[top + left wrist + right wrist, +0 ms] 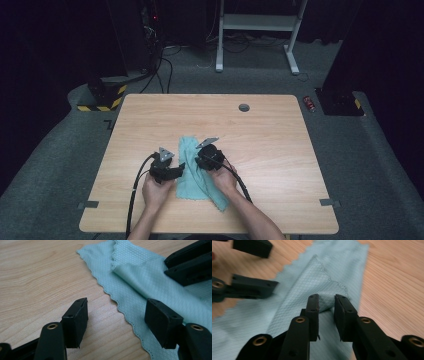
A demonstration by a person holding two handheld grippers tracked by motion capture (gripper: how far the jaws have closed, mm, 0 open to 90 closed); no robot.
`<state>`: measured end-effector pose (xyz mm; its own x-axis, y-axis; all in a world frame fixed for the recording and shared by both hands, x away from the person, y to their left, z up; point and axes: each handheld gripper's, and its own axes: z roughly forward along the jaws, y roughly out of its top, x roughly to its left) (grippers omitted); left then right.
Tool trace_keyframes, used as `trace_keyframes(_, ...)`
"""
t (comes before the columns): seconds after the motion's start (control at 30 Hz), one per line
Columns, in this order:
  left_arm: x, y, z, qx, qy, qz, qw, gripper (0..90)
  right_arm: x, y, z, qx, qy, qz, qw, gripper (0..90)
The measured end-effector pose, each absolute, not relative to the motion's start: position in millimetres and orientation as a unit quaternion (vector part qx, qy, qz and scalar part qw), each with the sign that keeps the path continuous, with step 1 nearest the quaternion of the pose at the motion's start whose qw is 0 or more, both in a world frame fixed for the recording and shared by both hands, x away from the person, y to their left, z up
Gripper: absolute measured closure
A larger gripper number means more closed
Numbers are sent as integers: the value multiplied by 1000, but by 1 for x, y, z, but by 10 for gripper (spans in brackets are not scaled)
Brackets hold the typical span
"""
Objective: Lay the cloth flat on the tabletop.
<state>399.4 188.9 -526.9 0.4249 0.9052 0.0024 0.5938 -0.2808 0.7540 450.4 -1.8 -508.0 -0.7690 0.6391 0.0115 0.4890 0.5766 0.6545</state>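
Cloth [317,280] fold rises between my right fingers [325,306], narrow, maybe not pinching; left fingers [116,322] wide, straddling its edge.

A: What is seen around the table [280,150]?

B: A light wooden top with a small round grommet [244,107] near its far edge is set on grey carpet [380,165]. Two strips of tape [88,204] are stuck to the floor at the near corners.

A: And farther back?

B: A white desk frame [257,22] is placed at the far side, cables [162,70] are trailed across the floor, and a yellow-and-black striped base [102,100] is seen far left. The surroundings are kept dark.
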Motion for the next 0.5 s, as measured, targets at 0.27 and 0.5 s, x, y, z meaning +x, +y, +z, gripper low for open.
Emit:
trace_keyframes(0.27,399,189,-527,768,488,223,349,355,442,6,-494,293,882,353,106,688)
trace_keyframes(0.5,400,189,-527,768,488,222,349,352,438,-8,-494,312,878,350,93,688)
